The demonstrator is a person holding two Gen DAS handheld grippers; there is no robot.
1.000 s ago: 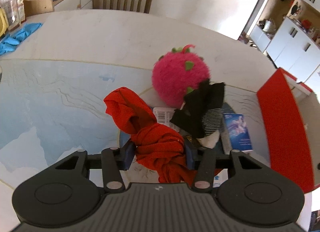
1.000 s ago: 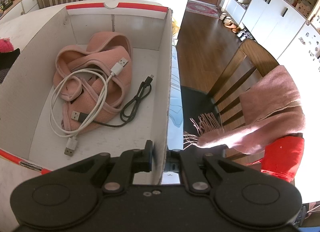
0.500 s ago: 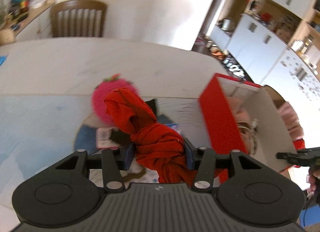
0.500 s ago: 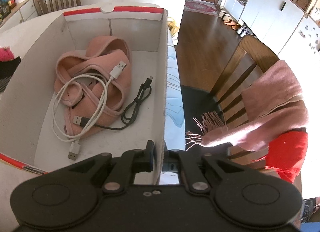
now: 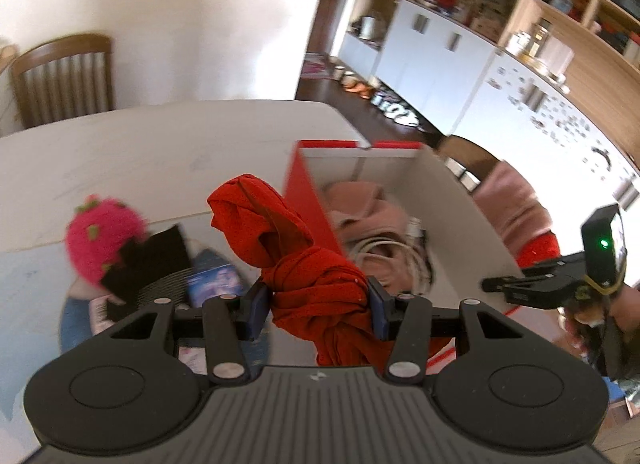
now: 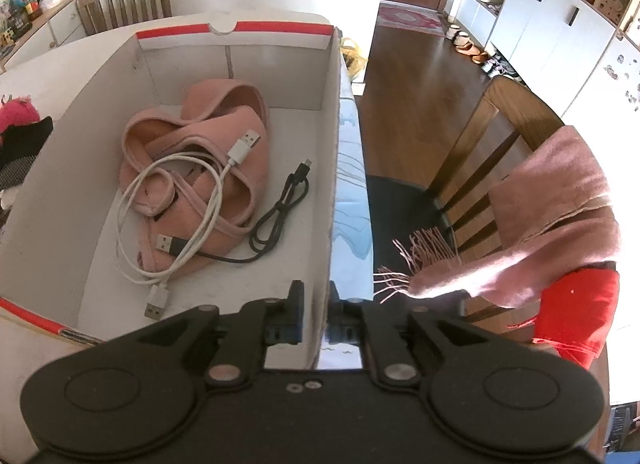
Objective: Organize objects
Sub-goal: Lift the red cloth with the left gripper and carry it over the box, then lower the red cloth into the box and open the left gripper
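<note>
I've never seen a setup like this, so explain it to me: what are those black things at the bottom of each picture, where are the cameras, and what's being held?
No robot here: a person holds a black two-finger tool in each hand, each carrying a camera that looks forward along its fingers. That is why the bottom of each picture is black plastic.

The left camera shows the left tool shut on a knotted red cloth, in front of a white cardboard box with red outer sides. The right tool shows at its right edge.

The right camera shows the right tool pinching the box's side wall. Inside lie a pink strap, a white cable and a black cable. On the table sit a pink plush toy and dark cloth.
</note>
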